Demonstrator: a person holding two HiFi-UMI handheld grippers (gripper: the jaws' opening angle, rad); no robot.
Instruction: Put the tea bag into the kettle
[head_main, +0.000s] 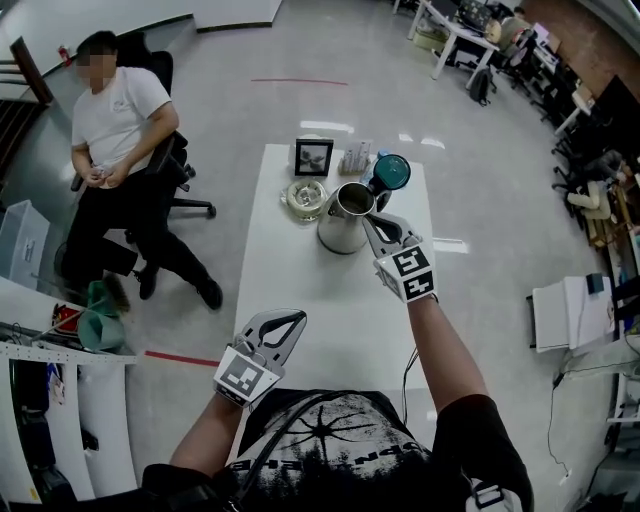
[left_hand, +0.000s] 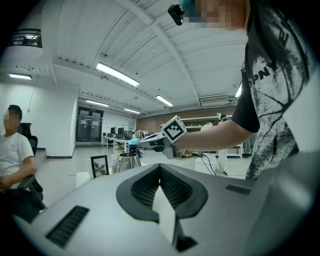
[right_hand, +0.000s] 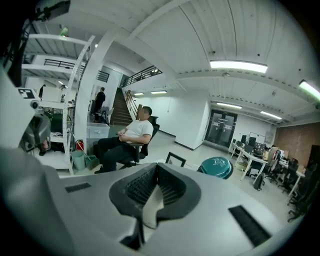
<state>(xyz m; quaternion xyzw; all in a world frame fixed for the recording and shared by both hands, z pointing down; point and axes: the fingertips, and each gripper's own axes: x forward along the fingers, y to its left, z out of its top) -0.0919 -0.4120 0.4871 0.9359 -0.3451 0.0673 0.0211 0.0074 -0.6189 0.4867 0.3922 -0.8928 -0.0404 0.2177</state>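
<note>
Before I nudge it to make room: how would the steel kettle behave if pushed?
The kettle looks like rigid polished metal, so it probably slides on the smooth white table. Its broad base suggests it will hardly tip. Its top is open, so any water could slosh.

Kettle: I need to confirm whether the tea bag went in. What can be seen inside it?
The kettle stands open; only its shiny inner wall shows in the head view. No tea bag is discernible; the bottom is hidden by its wall.
</note>
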